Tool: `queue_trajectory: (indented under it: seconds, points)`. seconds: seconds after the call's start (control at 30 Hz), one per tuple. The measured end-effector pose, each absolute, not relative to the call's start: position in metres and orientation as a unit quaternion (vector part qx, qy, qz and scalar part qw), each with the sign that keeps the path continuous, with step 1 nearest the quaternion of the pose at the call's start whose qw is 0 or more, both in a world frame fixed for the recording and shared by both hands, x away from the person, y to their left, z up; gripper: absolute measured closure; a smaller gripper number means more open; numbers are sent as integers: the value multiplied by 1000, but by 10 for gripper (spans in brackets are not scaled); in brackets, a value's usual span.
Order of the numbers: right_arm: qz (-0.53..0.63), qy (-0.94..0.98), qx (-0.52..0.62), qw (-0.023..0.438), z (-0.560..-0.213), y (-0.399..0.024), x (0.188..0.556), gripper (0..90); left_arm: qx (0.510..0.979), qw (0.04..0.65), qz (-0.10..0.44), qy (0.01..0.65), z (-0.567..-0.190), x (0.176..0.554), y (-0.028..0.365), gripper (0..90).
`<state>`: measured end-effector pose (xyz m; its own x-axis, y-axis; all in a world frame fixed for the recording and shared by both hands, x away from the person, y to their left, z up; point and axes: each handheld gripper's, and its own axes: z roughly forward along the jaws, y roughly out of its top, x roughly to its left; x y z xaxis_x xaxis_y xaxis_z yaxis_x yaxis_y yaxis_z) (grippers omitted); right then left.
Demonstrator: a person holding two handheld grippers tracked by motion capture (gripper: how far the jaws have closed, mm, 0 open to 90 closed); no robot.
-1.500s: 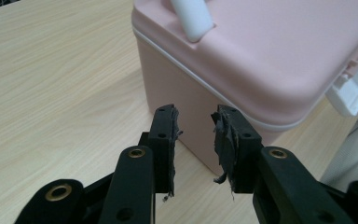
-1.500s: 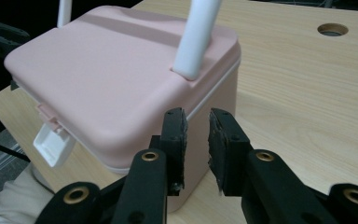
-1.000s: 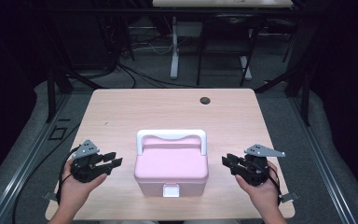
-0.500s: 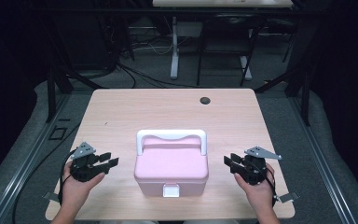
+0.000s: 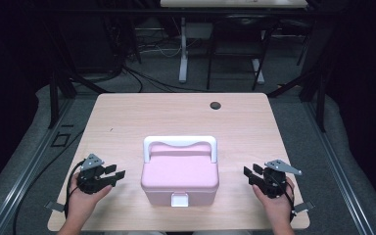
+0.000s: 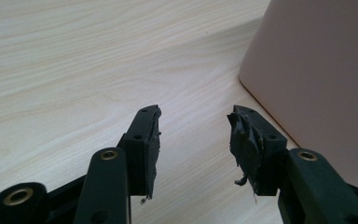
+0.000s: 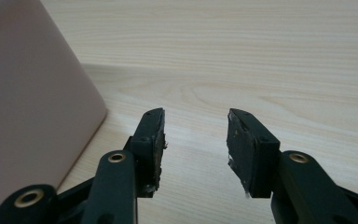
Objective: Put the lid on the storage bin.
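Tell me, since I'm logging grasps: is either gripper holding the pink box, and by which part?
Nothing is held. The left gripper and right gripper have just been opening, with bare table between their jaws, either side of the pink box.

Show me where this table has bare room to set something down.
Bare wood runs behind the pink box up to the black grommet and along both side edges of the table. The front is tight: the left gripper and right gripper flank the box.
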<state>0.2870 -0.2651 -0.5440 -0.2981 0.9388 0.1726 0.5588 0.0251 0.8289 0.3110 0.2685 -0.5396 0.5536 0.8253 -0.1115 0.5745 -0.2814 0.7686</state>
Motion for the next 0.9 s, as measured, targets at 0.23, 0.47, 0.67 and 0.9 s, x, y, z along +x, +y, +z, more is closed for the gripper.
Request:
queue_trajectory:
  seconds: [0.23, 0.47, 0.67, 0.9]
  points:
    - [420, 684, 550, 230, -551, -266, 289, 525, 790, 390, 153, 448, -549, 313, 267, 520]
    - [433, 673, 550, 238, -554, -263, 287, 514, 793, 383, 151, 448, -556, 314, 263, 511]
    - [421, 690, 540, 234, -558, -254, 289, 501, 795, 377, 150, 451, -560, 315, 261, 506]
    - [425, 694, 533, 233, -559, -249, 288, 497, 794, 375, 151, 455, -563, 316, 262, 497]
